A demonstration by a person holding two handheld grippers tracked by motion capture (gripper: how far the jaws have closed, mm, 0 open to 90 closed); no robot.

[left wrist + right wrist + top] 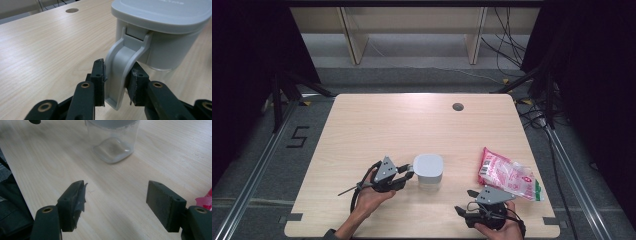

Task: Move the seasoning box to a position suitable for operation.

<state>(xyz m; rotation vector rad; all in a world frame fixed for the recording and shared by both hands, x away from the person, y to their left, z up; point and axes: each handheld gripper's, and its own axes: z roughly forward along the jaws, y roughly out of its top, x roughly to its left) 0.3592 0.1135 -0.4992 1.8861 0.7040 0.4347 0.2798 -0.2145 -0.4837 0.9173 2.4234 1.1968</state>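
On the bench [377,125], the left hand-held gripper [404,176] clasps the one grey latch [120,72] of the one lidded clear container [428,171], which stands near the middle. Next, one pink-and-white packet [507,175] lies at the right, just behind the right hand-held gripper [464,201], whose jaws gape with nothing between

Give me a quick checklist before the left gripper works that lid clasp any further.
1. Clasp between the left gripper pads: ok, both pads press on it.
2. Lid seated on the jar: ok, it sits flat.
3. Right gripper steadying the jar: not ok, it is open over bare table, away from the jar.
4. Bag clear of the jar: ok, it lies apart.
5. Clasp fully released: cannot tell.
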